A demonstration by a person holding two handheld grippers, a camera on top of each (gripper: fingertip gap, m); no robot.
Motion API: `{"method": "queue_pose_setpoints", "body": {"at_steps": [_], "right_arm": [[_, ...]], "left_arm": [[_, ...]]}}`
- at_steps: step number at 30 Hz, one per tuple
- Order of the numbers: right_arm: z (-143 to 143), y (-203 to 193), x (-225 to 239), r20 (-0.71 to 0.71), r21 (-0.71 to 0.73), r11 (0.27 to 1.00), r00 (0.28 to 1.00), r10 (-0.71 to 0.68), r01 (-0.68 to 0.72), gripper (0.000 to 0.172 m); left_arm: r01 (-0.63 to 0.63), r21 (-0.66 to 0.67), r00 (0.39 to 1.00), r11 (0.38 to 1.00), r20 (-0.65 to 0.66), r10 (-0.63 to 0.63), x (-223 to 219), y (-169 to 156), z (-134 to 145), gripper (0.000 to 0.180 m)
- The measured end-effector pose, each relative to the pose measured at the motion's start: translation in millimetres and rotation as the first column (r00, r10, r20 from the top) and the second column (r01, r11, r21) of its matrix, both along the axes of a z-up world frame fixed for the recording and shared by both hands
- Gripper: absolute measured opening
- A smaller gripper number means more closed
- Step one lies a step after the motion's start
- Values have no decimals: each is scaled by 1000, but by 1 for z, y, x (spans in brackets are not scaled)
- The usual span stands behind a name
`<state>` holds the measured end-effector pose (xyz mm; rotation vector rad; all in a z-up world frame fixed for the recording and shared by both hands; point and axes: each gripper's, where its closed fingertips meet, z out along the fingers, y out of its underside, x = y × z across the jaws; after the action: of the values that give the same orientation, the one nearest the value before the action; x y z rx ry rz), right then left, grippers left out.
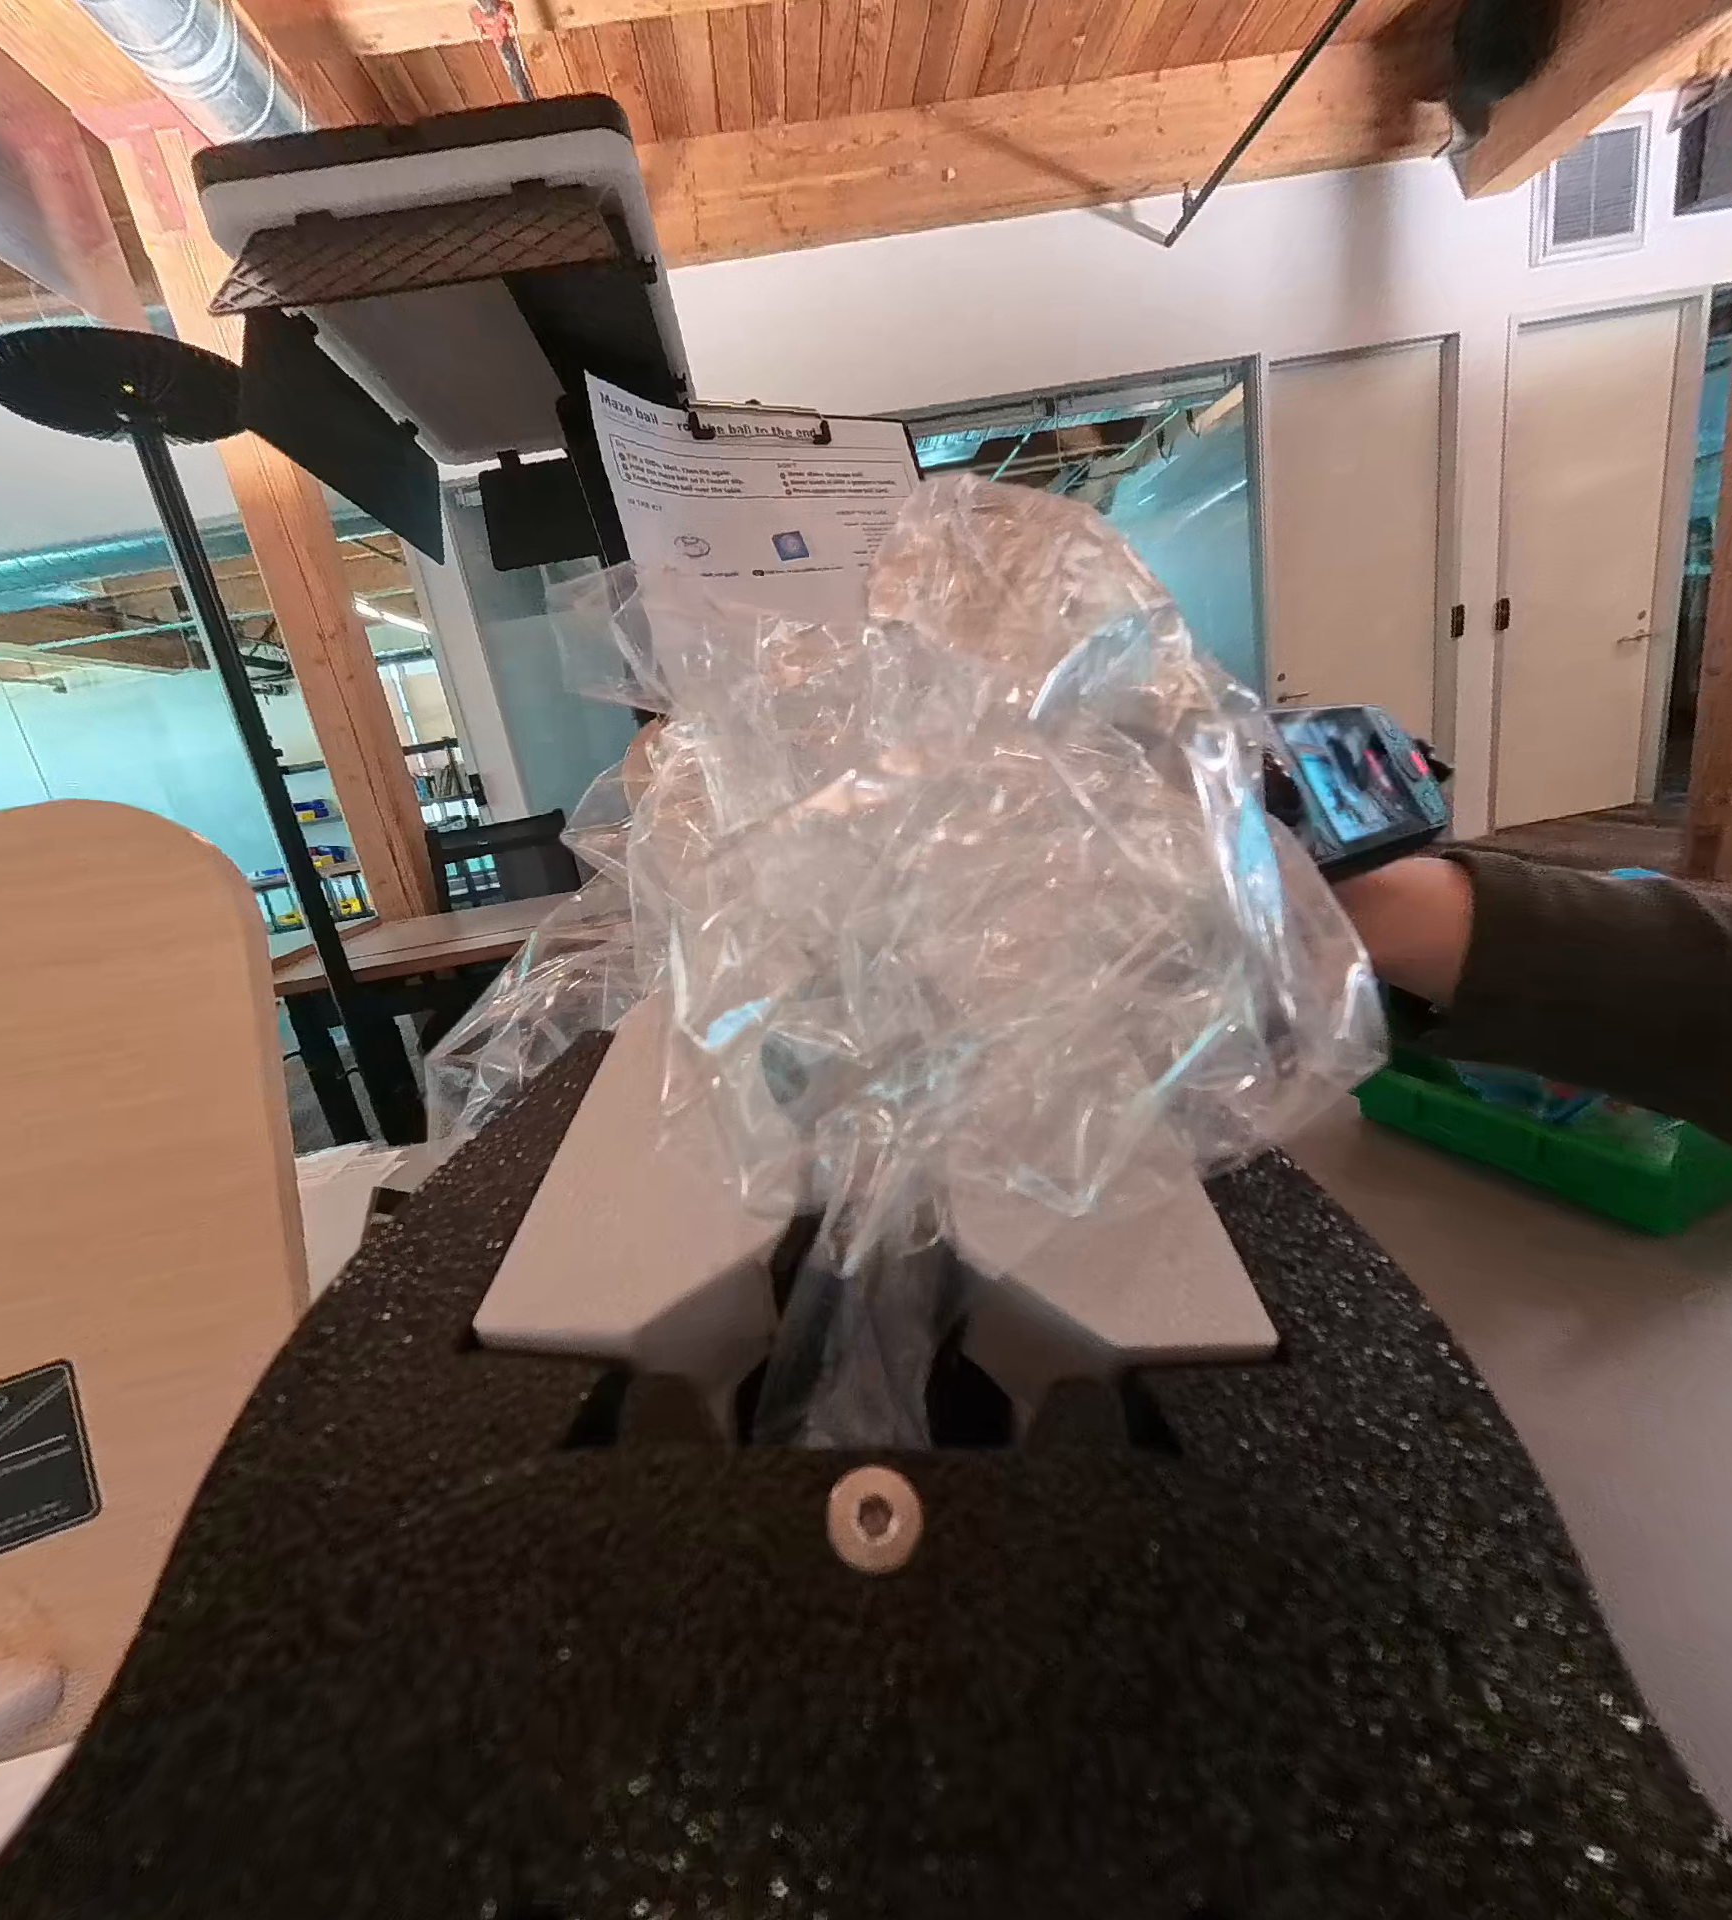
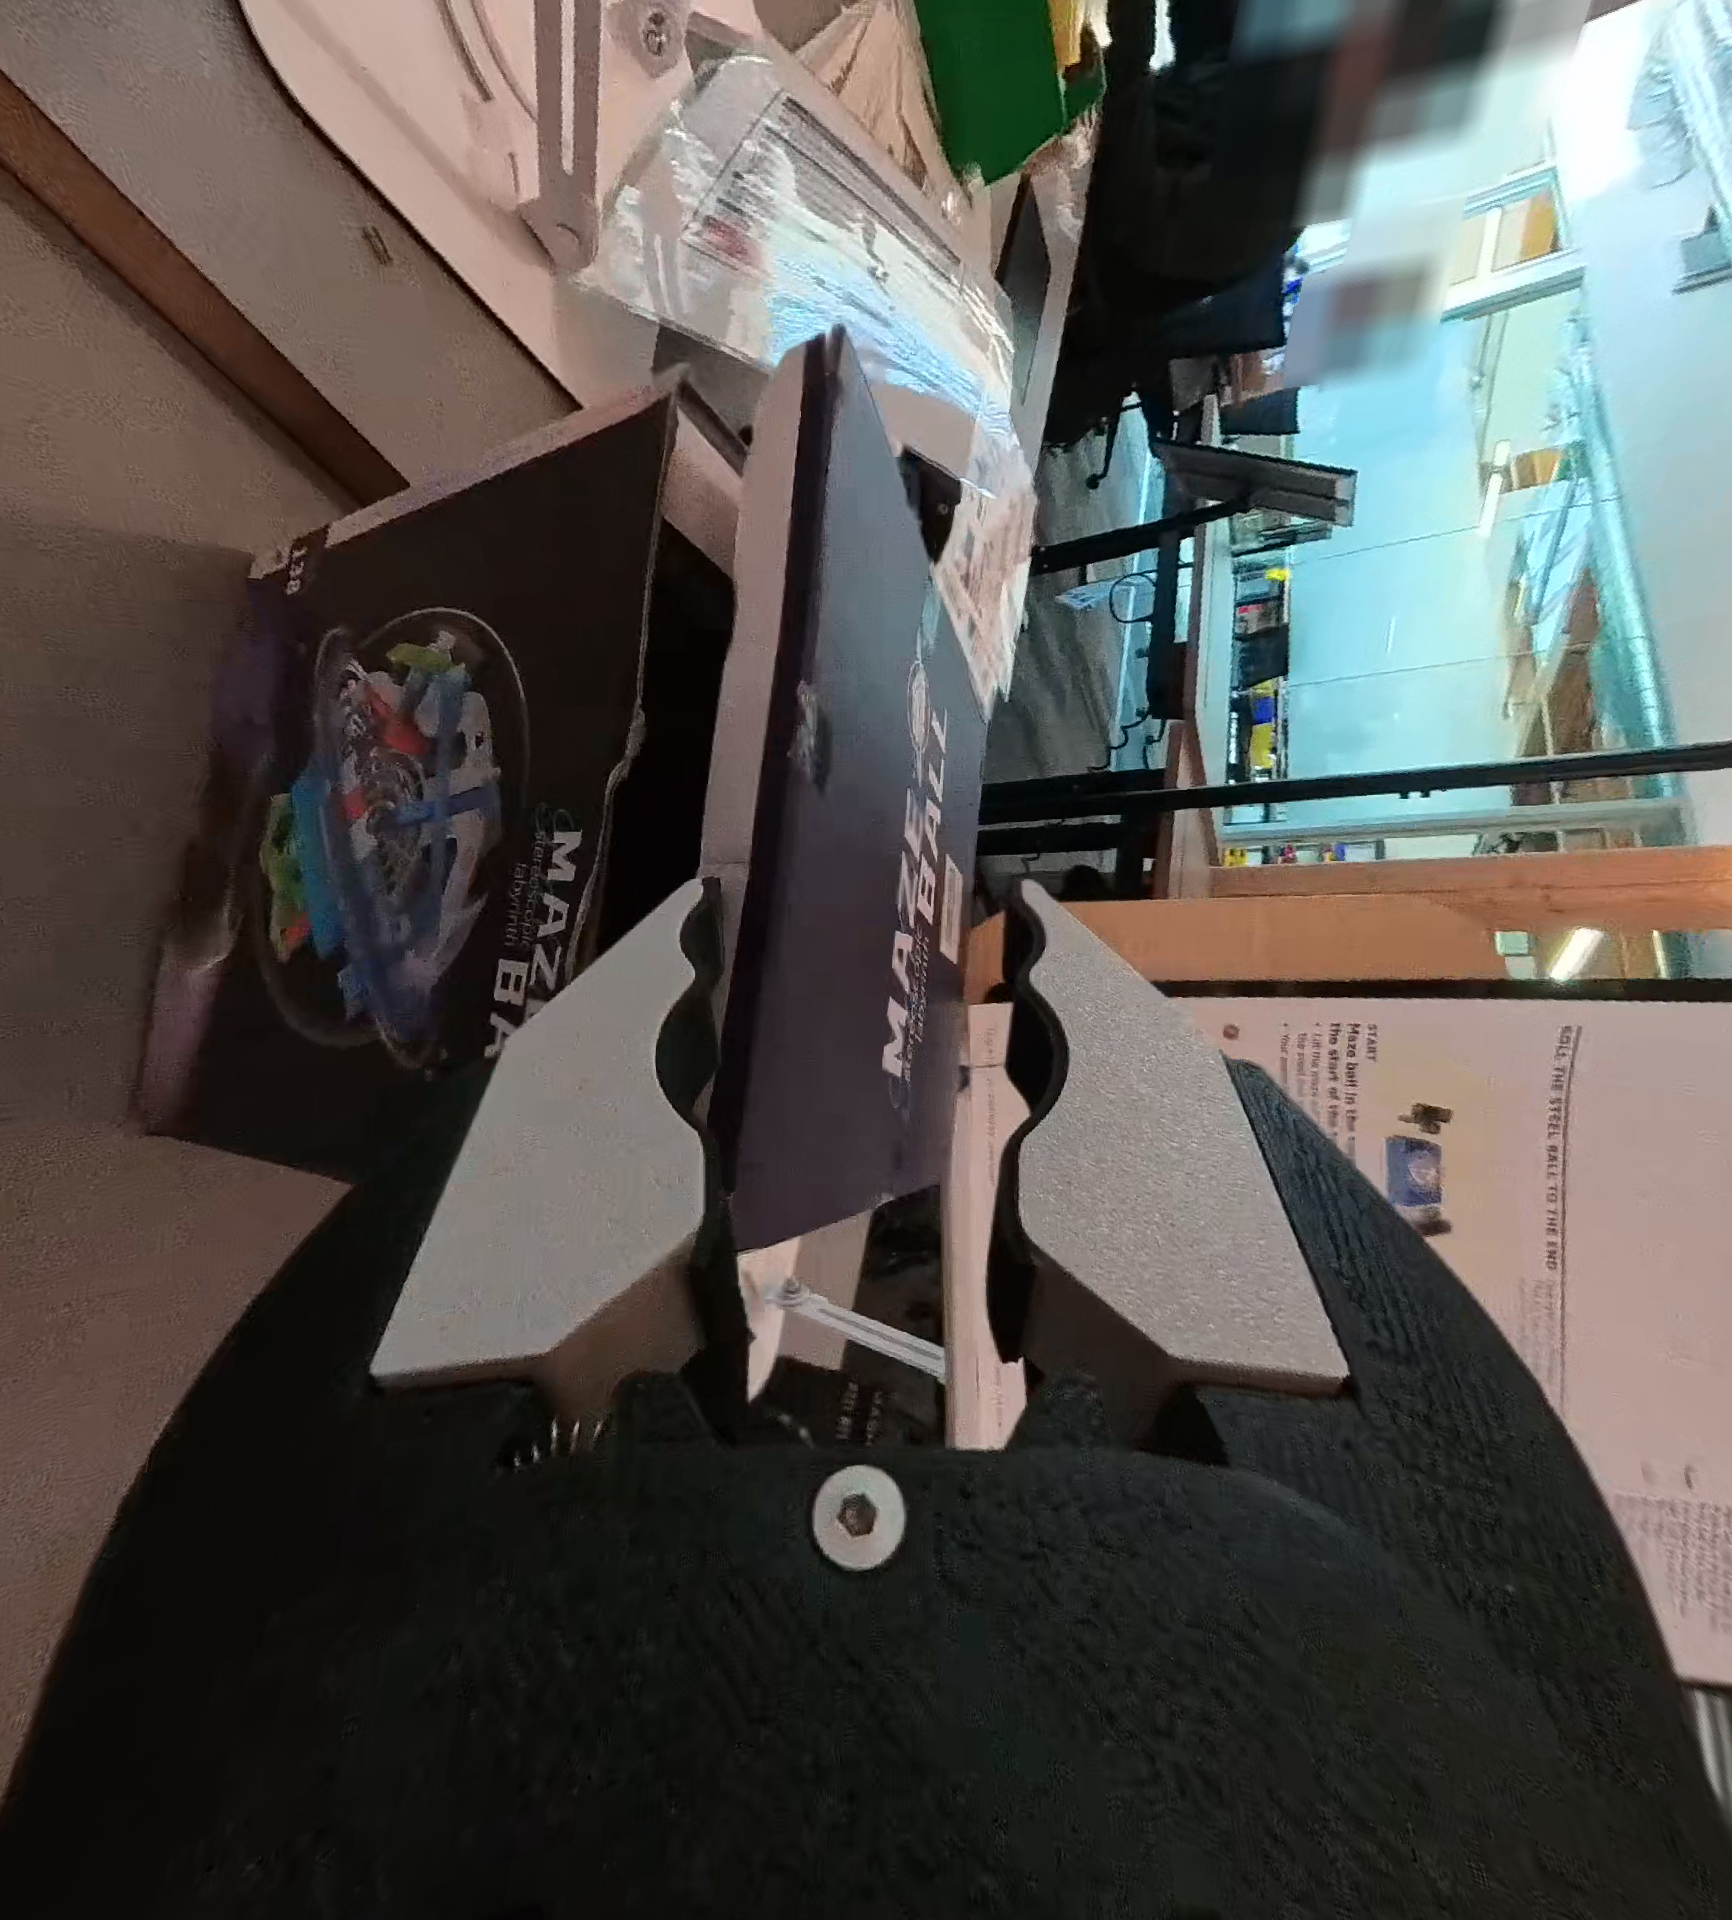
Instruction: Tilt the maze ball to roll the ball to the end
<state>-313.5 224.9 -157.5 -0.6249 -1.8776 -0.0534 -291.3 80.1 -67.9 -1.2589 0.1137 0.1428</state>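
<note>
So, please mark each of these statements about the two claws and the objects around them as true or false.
1. The left claw is shut on a crumpled clear plastic bag. True.
2. The right claw is fully closed. False: its fingers stand apart, with the dark box flap between them.
3. The box shows a picture of a colourful maze ball. True.
4. A red tray lies on the table. False: the tray is green.
5. A clipboard with a printed sheet stands behind the bag. True.
</note>
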Motion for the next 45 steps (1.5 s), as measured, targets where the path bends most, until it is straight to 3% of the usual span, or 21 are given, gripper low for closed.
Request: {"method": "queue_pose_setpoints", "body": {"at_steps": [4,8,12,16,23,32,35,37,38,45], "right_arm": [[8,8,-3,-27,6,999,999,-38,39,54],[43,31,-4,-198,95,986,973,-119,140,28],[54,40,-8,-237,-1,987,958,-159,163,24],[55,45,-12,-229,-68,983,956,-184,173,24],[50,52,-14,-199,-72,982,962,-185,173,26],[8,41,-5,-55,-148,988,997,-56,48,60],[7,56,-4,-70,-76,991,991,-116,110,54],[12,73,-3,-101,13,979,974,-202,204,24],[15,77,-3,-119,29,974,968,-219,224,23],[46,72,2,-171,-342,917,945,-277,207,22]], "left_arm": [[-7,-11,1000,1000,6,7,-2,4,-8,9],[-16,-66,999,998,-45,13,-4,20,-14,7],[-63,-210,984,976,-178,25,-10,55,-32,8],[-191,-385,928,903,-372,37,-25,93,-63,8],[-359,-493,828,793,-560,27,-54,138,-77,8],[-363,-489,840,793,-541,52,-66,144,-62,7],[-360,-491,839,793,-541,46,-66,143,-62,8],[-350,-498,844,794,-536,36,-64,143,-64,7],[-338,-499,846,798,-532,26,-61,142,-64,7],[-224,-547,897,807,-440,-49,-43,141,-64,7]]}}
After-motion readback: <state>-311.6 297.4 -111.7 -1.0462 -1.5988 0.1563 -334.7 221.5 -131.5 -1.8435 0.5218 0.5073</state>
